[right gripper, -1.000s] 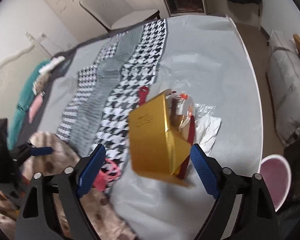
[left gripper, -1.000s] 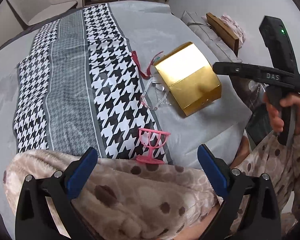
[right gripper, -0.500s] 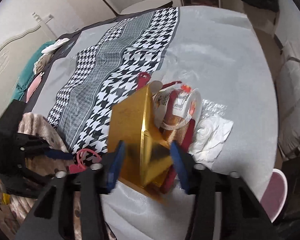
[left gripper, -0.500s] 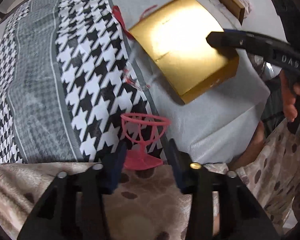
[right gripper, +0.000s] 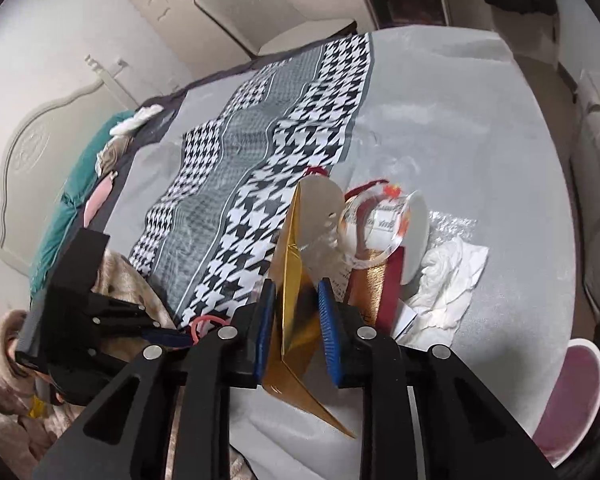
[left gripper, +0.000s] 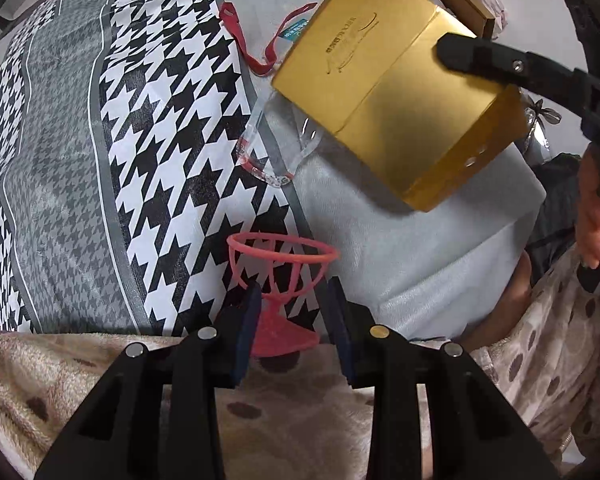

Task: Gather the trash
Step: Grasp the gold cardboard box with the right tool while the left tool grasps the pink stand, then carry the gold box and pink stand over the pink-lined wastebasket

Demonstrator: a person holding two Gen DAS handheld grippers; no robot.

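A pink plastic goblet-shaped holder (left gripper: 280,280) stands at the near edge of the bed. My left gripper (left gripper: 292,312) is shut on its stem, just above the flat base. A gold cardboard box (left gripper: 396,92) is tilted up over the grey sheet. My right gripper (right gripper: 296,312) is shut on the box's edge (right gripper: 296,292). Behind the box lie a clear plastic package (right gripper: 380,224), a red ribbon (left gripper: 252,52) and a crumpled white tissue (right gripper: 448,276).
A houndstooth cover (left gripper: 148,128) lies over the grey sheet (right gripper: 460,120). A pink-lined bin (right gripper: 568,396) stands beside the bed at the right. The person's spotted fleece sleeve (left gripper: 260,412) fills the near foreground. A white chair (right gripper: 268,16) stands beyond the bed.
Both grippers have gone from wide open to shut: the left on the pink holder's stem, the right on the gold box. The box now tilts up off the sheet.
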